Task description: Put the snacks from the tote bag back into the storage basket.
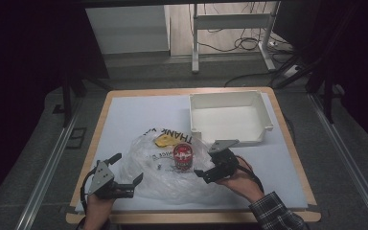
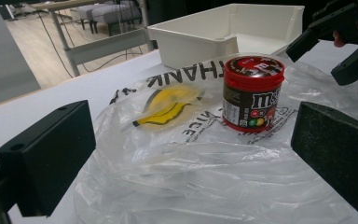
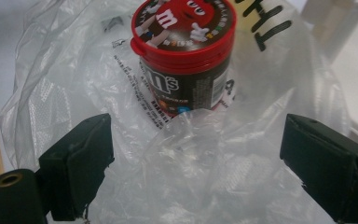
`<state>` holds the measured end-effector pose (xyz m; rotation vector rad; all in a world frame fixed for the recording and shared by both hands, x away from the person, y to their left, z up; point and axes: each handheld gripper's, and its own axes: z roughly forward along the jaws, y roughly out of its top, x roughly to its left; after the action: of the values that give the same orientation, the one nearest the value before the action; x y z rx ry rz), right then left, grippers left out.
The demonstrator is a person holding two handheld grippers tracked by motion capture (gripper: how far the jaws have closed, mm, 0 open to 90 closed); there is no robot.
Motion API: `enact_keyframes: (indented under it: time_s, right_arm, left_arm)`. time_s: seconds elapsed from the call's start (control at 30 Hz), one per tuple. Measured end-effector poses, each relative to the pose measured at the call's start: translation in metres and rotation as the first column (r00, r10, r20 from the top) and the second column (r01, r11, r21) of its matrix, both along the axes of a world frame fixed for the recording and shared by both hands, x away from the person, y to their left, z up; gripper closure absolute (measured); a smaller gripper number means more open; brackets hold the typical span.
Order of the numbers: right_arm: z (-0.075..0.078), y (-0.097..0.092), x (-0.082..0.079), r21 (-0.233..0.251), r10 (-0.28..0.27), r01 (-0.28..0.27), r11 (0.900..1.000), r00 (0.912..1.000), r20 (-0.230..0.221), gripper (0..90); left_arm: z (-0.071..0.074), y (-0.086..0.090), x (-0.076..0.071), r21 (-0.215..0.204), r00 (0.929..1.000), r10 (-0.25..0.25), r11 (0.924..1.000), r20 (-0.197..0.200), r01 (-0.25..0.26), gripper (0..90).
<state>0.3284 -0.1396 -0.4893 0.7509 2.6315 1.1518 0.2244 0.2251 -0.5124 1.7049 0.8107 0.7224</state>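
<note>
High view: a desk (image 1: 124, 115) covered in white holds a crumpled clear plastic bag (image 1: 158, 175) near its front edge, about midway along. A red-lidded candy jar (image 1: 183, 156) stands upright on the bag, with a yellow printed patch (image 1: 165, 140) just behind it to the left. A white open bin (image 1: 230, 117) sits toward the far right corner, apart from the bag, likely waiting to receive something. The left gripper (image 1: 127, 184) rests at the bag's front left edge, jaws spread and holding nothing. The right gripper (image 1: 206, 173) sits at the bag's right side, just beside the jar, also spread and empty. The two flank the bag, probably so each can take a side of the plastic.

Left gripper view: its two black jaws stand wide apart, low over the bag (image 2: 191, 177). The jar (image 2: 252, 93) stands between them farther off, the bin (image 2: 200, 42) behind it. The other gripper (image 2: 342, 44) hangs at upper right.

Right gripper view: the jaws are released, wide apart, with a raised fold of the bag (image 3: 205, 158) between them. The jar (image 3: 184, 56) stands just beyond, upright, lid closed.
</note>
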Motion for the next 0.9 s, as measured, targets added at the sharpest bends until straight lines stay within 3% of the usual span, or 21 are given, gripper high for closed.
enact_keyframes:
  time_s: [0.43,0.63,0.9]
  right_arm:
    - [0.000,0.019,0.006,-0.046,0.017,-0.018,0.9988,0.9998,-0.004,11.7]
    - [0.000,0.032,0.015,-0.070,0.021,-0.025,0.9972,0.9981,-0.058,12.4]
    - [-0.003,0.046,0.021,-0.113,0.034,-0.041,0.9928,0.9977,-0.058,12.9]
  left_arm:
    - [0.000,0.000,0.000,0.004,1.0000,0.001,1.0000,0.001,-0.001,0.0]
    - [0.000,0.000,0.000,0.004,1.0000,0.001,1.0000,0.001,-0.001,0.0]
    - [0.000,0.000,0.000,0.006,1.0000,0.001,1.0000,0.001,-0.001,0.0]
